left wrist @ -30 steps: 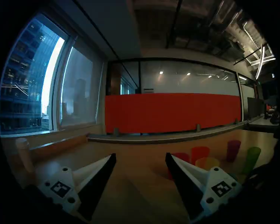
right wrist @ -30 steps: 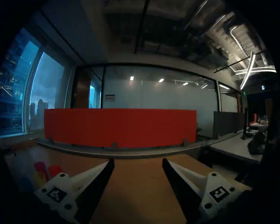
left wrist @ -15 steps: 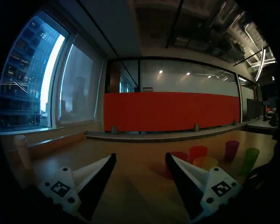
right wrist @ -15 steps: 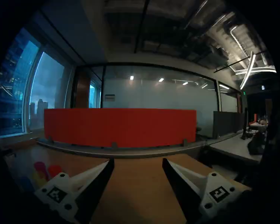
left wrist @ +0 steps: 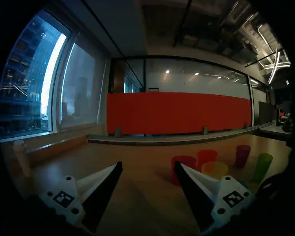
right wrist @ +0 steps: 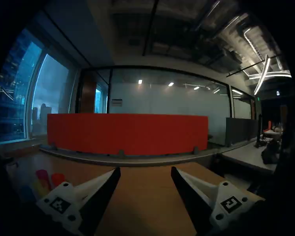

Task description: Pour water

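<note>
Hovering above table [left wrist: 108,155], left hand-held gripper [left wrist: 147,164] spread, coloured cups [left wrist: 207,154] ahead

Dim room, window glow, fisheye-warped edges

Both views face the red partition [left wrist: 175,114], low over the table [left wrist: 139,159]
</note>
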### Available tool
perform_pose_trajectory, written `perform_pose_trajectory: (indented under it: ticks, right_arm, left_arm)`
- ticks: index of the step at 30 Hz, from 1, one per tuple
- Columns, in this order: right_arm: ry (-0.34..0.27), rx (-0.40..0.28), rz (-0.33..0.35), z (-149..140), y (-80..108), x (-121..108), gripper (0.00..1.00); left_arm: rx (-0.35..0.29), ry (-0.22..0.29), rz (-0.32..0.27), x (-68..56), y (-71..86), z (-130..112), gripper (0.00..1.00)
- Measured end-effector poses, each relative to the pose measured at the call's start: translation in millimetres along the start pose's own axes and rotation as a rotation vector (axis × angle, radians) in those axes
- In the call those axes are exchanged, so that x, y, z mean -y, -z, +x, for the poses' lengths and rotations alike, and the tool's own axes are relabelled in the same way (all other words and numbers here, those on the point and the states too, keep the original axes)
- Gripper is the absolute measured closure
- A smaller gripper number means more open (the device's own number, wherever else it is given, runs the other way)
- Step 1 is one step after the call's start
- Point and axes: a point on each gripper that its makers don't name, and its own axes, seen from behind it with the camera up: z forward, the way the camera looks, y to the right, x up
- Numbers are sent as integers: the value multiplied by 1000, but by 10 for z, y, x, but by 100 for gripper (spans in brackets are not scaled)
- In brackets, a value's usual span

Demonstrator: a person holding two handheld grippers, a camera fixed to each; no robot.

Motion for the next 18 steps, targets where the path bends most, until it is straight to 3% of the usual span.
perform_pose_trajectory:
  ticks: [18]
  right_arm:
    - [-2,-9,44,-22,27,116,1]
  left_arm:
    - [4,-1,-13,-23,-19,-19,2]
